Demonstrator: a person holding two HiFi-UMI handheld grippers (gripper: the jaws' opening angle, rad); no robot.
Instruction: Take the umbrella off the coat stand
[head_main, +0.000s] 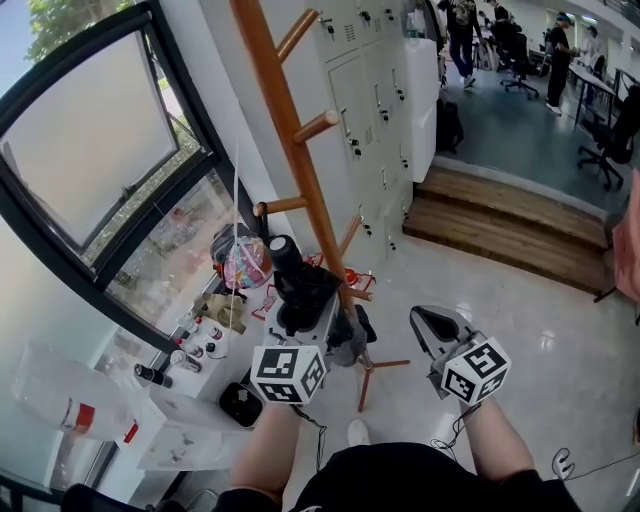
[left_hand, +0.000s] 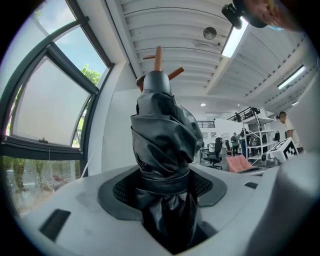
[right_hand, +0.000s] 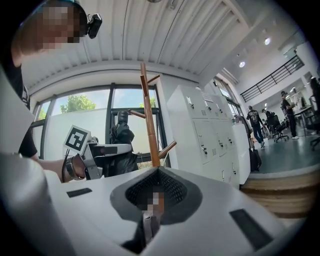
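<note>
The left claw (head_main: 308, 322) is pinching a folded black umbrella (left_hand: 162, 135). Its two pads press on the gathered fabric at the strap, and the cloth bulges above and below the grip. In the left gripper view the umbrella stands nearly upright between the jaws and hides most of the room behind it.

Just past the umbrella rises the wooden coat stand (head_main: 300, 140), a slanting pole with short pegs. Its feet (head_main: 380, 365) spread on the pale tiled floor (head_main: 540, 340), close to the wall where the window (head_main: 100, 150) meets the white lockers (head_main: 370, 100). In the right gripper view the umbrella sits on the window side of the pole, with its top near one of the lower pegs (right_hand: 135, 114). I cannot tell whether it touches that peg.

The right claw (head_main: 436, 322) is pressed together with nothing between its pads. It is held level beside the stand on the locker side, well apart from the umbrella. Each claw carries a cube with square markers, and the person's forearms (head_main: 265, 450) reach in from the bottom edge of the head view.

A small pink and multicoloured ball (head_main: 246, 266) hangs on a string by the window, just beside the umbrella. Several small bottles (head_main: 190, 350) stand along the sill below it. Wooden steps (head_main: 500, 220) lead up to a further room, where people stand among office chairs (head_main: 520, 60).
</note>
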